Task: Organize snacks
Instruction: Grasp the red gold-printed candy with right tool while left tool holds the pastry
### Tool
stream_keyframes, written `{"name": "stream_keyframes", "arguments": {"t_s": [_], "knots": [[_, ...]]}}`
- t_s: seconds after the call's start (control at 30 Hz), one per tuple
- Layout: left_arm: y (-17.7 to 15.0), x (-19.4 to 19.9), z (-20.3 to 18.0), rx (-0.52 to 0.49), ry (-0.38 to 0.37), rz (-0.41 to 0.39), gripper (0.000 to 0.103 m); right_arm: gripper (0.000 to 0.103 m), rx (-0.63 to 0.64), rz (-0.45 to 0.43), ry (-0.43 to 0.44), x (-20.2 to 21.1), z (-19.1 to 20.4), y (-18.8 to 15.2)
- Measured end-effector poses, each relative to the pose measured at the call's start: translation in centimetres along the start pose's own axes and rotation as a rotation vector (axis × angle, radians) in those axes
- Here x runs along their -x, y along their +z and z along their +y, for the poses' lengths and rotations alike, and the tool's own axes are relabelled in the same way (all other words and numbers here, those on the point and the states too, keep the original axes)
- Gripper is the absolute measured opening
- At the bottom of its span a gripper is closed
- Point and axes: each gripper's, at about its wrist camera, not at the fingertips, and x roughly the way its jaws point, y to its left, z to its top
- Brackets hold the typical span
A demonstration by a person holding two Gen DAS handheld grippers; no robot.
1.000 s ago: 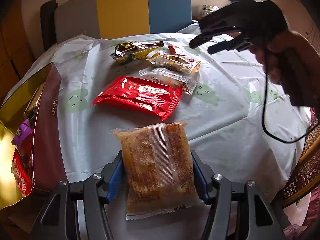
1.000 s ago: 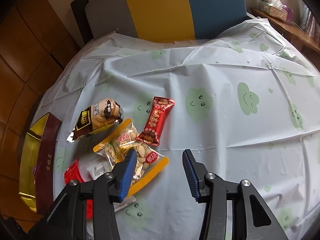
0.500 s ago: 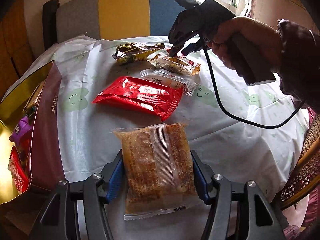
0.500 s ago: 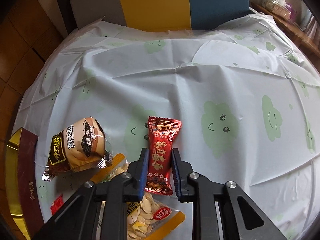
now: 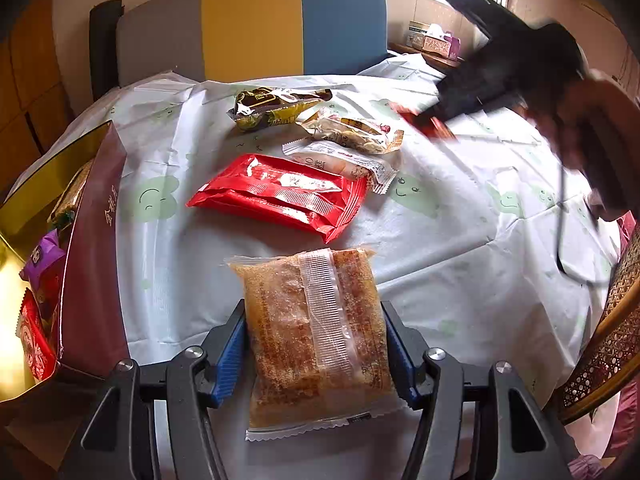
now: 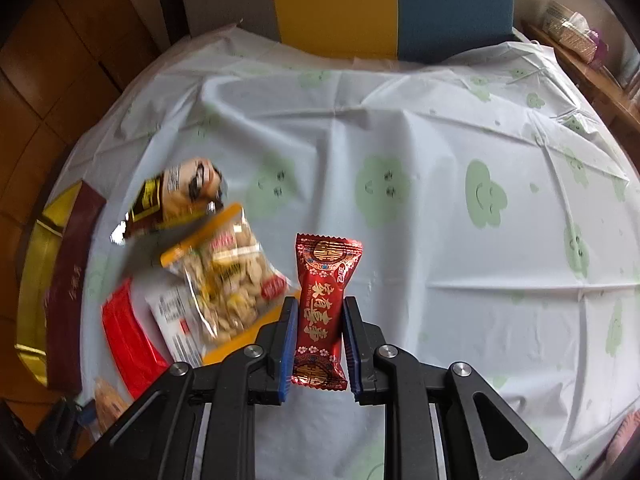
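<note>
1. Round worktop (image 6: 460,240), pale cloth with green smileys; striped chair (image 5: 256,24) behind.
2. Gold gift box (image 5: 92,248) at left edge, snacks inside.
3. Flat red packet (image 5: 280,196) mid-worktop, near seed bag (image 6: 228,280).
4. Left gripper (image 5: 316,344): jaws clamp brown crumbly snack pack (image 5: 316,332).
5. Right gripper (image 6: 318,344): jaws closed on small red candy (image 6: 322,308), lifted off cloth.

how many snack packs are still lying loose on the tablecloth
4: brown bun pack farthest, seed bag beside it, white cake wrapper nearer, flat red pack nearest. More may be hidden.
</note>
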Motion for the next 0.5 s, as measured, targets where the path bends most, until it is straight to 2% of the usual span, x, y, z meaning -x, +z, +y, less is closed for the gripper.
{"name": "stream_keyframes", "arguments": {"t_s": [0.07, 0.17, 0.23, 0.33, 0.43, 0.5], "knots": [[0.1, 0.1, 0.0, 0.000, 0.003, 0.004, 0.062, 0.022, 0.011, 0.038, -0.002, -1.2, -0.1, -1.4], [0.6, 0.4, 0.1, 0.004, -0.004, 0.021, 0.062, 0.023, 0.058, 0.024, -0.032, -1.7, 0.5, -2.1], [1.1, 1.5, 0.3, 0.020, -0.029, -0.004, 0.062, 0.024, 0.105, 0.026, -0.049, -1.9, 1.0, -2.3], [2.1, 4.0, 0.5, 0.020, -0.040, -0.066, 0.062, 0.025, 0.085, 0.021, -0.024, -1.9, 0.5, -2.4], [3.6, 6.4, 2.4, 0.089, -0.063, -0.105, 0.062, 0.025, 0.103, 0.016, -0.037, -1.9, 0.6, -2.5], [4.8, 7.7, 4.9, 0.164, -0.051, -0.116, 0.062, 0.025, 0.123, 0.010, -0.054, -1.9, 1.0, -2.6]]}}
